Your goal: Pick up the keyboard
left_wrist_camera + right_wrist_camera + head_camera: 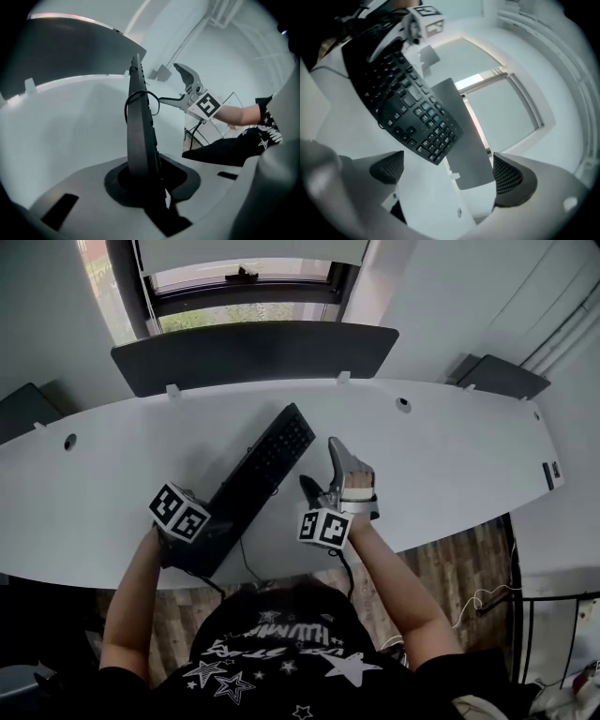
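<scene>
Keyboard (262,474): black, slanted across the middle of the white desk (450,456). Near end hanging out past the near edge, far end aimed at the back edge. Can't tell if the far end is touching the top or not.
Left gripper (145,180): clamped on the keyboard's near short end, right at the desk's near edge. Pads squeezing both faces, so seen edge-on from the left gripper view, running straight away.
Right gripper (447,176): jaws gaping wide, just desk top and panel showing through the gap. Held up off the desk, just right of the keyboard's middle, not touching it.
Cable (140,96): thin dark loop against the keyboard's far half.
Divider panel (253,352): dark, standing along the back edge, with a window (244,292) behind.
Floor (459,563): wood planks, visible past the near edge on the right.
</scene>
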